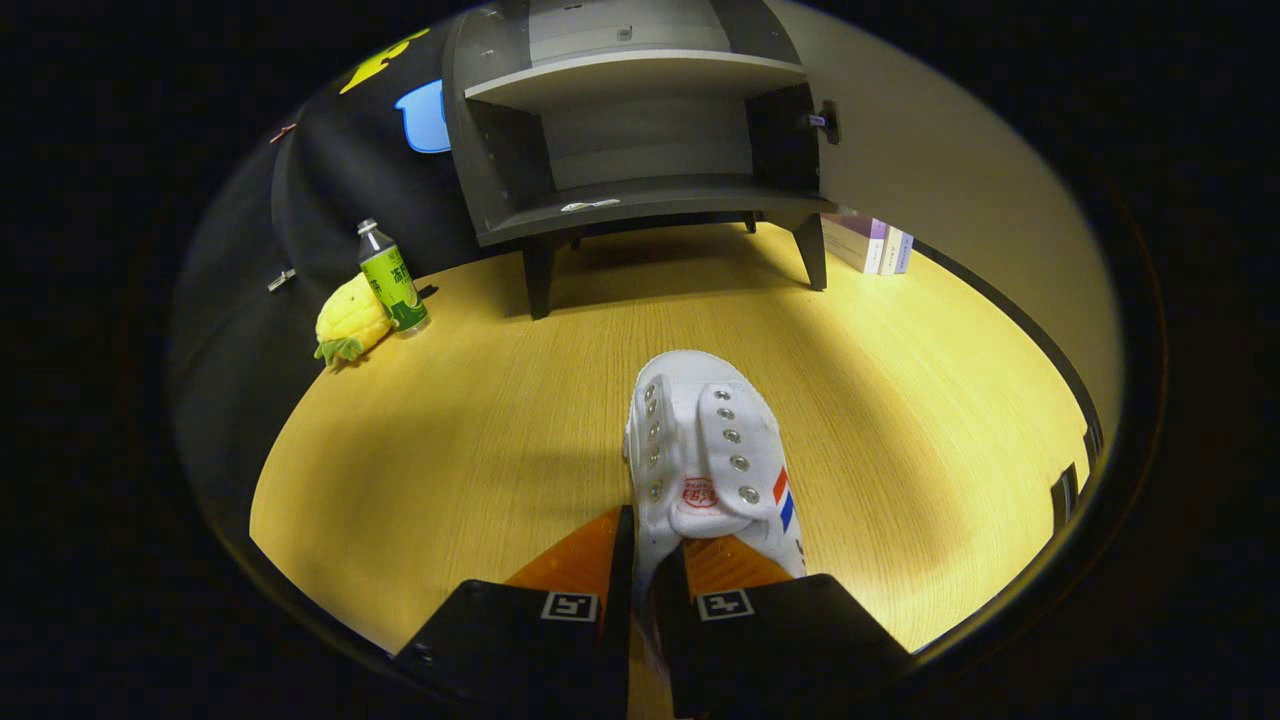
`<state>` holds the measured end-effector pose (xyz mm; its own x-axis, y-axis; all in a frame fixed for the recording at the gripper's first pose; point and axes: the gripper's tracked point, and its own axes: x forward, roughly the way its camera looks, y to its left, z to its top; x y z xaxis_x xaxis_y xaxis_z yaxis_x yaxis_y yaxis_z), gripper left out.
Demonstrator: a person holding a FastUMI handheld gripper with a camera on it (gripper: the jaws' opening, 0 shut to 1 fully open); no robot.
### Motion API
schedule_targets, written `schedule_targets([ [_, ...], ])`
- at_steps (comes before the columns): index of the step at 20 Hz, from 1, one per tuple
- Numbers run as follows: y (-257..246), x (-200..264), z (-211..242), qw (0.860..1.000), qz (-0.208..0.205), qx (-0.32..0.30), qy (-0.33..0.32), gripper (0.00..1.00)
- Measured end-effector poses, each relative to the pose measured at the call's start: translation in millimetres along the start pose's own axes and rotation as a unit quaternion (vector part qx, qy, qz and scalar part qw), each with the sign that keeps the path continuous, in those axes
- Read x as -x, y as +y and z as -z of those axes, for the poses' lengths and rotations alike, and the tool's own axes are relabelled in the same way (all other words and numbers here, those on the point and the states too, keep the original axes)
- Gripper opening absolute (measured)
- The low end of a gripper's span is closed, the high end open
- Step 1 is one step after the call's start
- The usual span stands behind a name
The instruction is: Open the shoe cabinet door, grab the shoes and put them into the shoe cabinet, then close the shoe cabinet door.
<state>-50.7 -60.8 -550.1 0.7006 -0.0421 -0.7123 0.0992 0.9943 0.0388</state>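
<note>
A white canvas shoe point(705, 455) with metal eyelets and a red-and-blue stripe points away from me, toe toward the cabinet. My gripper point(652, 560) is shut on the shoe, its two fingers pinching the left side wall near the heel opening. The shoe hangs or rests just over the wooden floor point(480, 430); I cannot tell which. Beyond it stands the dark grey shoe cabinet point(640, 130) on short legs. Its door point(960, 170) is swung open to the right, and two bare shelves show inside.
A green-labelled bottle point(392, 276) and a yellow pineapple plush toy point(350, 320) stand left of the cabinet by the black cloth wall. A few books point(868, 243) lie on the floor behind the cabinet's right leg, under the open door.
</note>
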Motion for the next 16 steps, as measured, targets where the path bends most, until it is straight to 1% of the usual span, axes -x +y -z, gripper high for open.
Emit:
schedule_targets([
  [3,-0.2,-0.4,-0.5,1.000,0.002,0.004,0.000,0.21],
  [4,-2.8,-5.5,2.3,1.000,0.006,-0.001,0.001,0.16],
  [5,-3.6,-21.4,2.2,1.000,0.006,-0.002,-0.001,0.11],
  [6,-2.9,-3.2,-0.5,1.000,0.008,0.001,0.002,0.06],
  [10,-2.5,-3.4,-1.1,1.000,0.014,0.021,0.007,0.05],
  [13,0.4,-2.4,-5.5,1.000,0.015,0.015,0.007,0.05],
  [16,-0.1,-0.5,-17.0,0.999,0.018,0.027,0.001,0.05],
])
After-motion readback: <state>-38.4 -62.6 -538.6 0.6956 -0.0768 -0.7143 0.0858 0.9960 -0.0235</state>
